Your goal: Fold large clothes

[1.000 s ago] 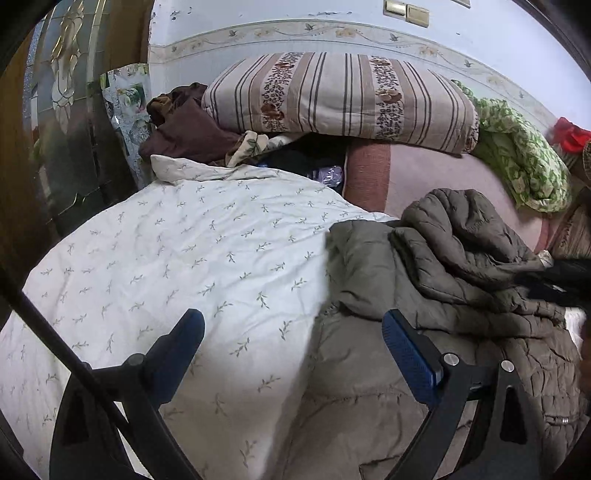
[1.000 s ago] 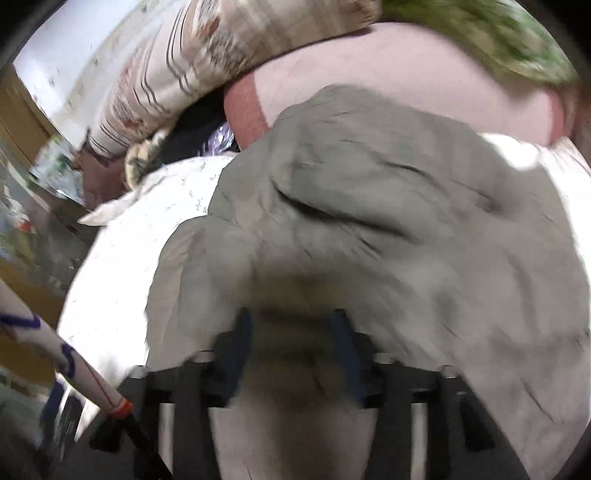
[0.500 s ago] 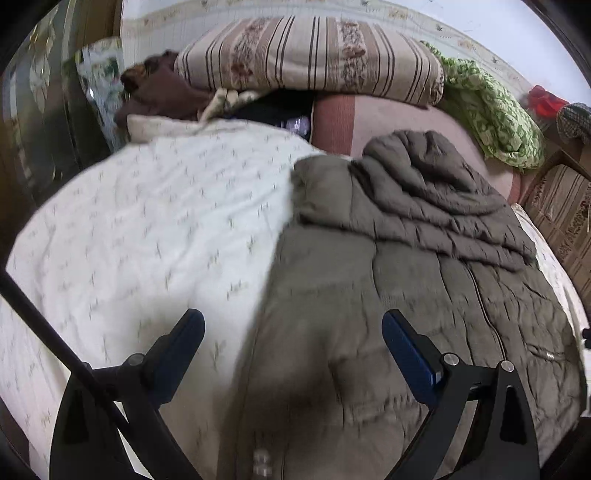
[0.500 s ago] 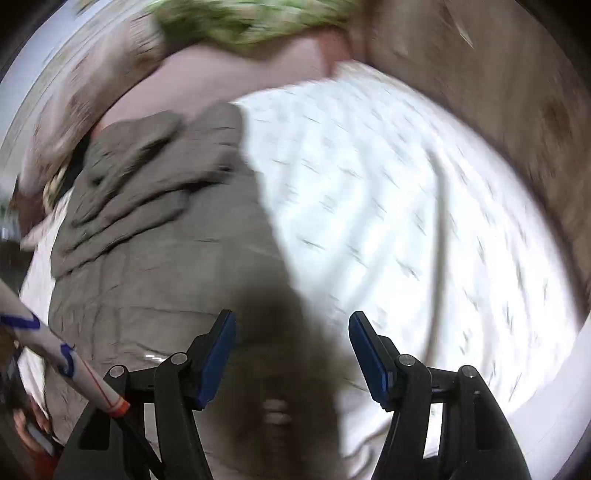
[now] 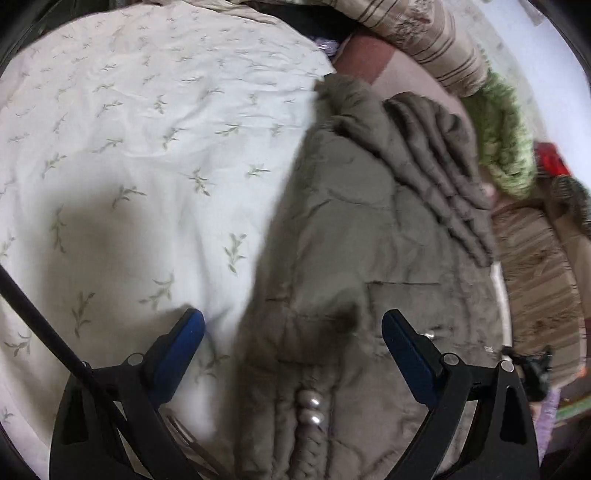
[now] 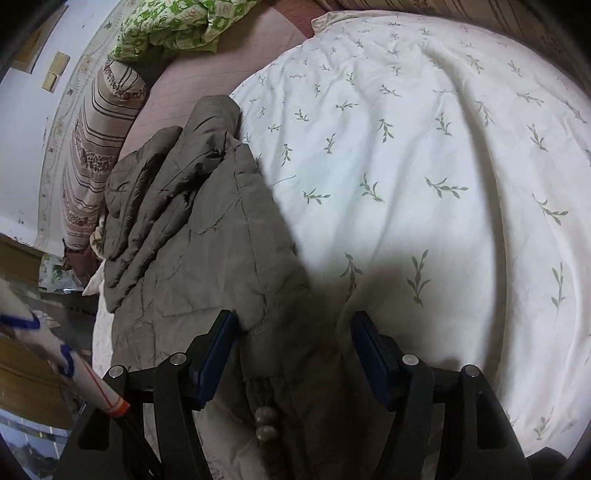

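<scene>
An olive-grey quilted jacket (image 5: 354,240) lies in a long narrow strip on the white leaf-print bedsheet (image 5: 129,166), hood end bunched toward the pillows. My left gripper (image 5: 291,332) is open above its near end, where snap buttons (image 5: 312,408) show. In the right wrist view the jacket (image 6: 207,240) fills the left half, and my right gripper (image 6: 293,332) is open over its near edge, left finger (image 6: 218,347) close to the fabric. Neither holds anything.
A striped pillow (image 5: 424,33) and a green patterned blanket (image 5: 506,144) lie at the head of the bed, also in the right wrist view (image 6: 173,26). A brown patterned cover (image 5: 535,266) runs along the right. White sheet (image 6: 443,184) spreads right of the jacket.
The right gripper let go of the jacket and opened, then swung round to its near edge. The left gripper moved forward and lower over the jacket's near end. The jacket now lies flatter.
</scene>
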Available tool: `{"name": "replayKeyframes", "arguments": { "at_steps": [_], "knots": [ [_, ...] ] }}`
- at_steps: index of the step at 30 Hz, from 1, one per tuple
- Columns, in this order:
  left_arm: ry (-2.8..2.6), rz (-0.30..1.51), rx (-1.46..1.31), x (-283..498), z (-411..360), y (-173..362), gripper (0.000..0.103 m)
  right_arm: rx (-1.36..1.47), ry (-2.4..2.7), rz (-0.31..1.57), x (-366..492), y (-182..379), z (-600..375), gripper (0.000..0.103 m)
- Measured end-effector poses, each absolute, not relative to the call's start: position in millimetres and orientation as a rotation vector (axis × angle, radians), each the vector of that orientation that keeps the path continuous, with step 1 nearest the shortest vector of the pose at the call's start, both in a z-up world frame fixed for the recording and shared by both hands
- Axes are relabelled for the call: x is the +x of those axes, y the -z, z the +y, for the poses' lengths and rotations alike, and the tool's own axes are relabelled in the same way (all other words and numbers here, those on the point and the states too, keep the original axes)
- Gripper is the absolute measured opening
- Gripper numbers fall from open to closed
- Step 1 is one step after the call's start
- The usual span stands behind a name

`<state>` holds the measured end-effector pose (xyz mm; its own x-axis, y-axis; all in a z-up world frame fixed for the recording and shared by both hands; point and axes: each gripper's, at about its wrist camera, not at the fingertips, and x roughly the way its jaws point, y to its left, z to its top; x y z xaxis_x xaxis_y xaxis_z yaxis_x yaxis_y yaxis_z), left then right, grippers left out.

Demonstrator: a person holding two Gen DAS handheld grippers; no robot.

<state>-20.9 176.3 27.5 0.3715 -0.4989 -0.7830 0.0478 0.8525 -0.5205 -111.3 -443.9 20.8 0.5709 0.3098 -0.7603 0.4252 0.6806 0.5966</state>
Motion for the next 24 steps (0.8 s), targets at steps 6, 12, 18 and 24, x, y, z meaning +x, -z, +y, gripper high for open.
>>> {"name": "replayKeyframes", "arguments": {
  "at_steps": [6, 12, 18, 24],
  "knots": [
    [0.569, 1.216, -0.608, -39, 176, -20, 0.096, 0.866, -0.023, 1.041, -131, -19, -424, 0.071],
    [0.606, 1.220, -0.580, -71, 167, -23, 0.096, 0.821, -0.065, 1.065, -149, -22, -403, 0.070],
    [0.715, 1.199, -0.594, -100, 153, -26, 0.096, 0.825, -0.079, 1.052, -163, -24, -396, 0.065],
    [0.736, 1.215, -0.606, -108, 138, -14, 0.096, 0.838, -0.110, 1.055, -175, -21, -390, 0.061]
  ]
}}
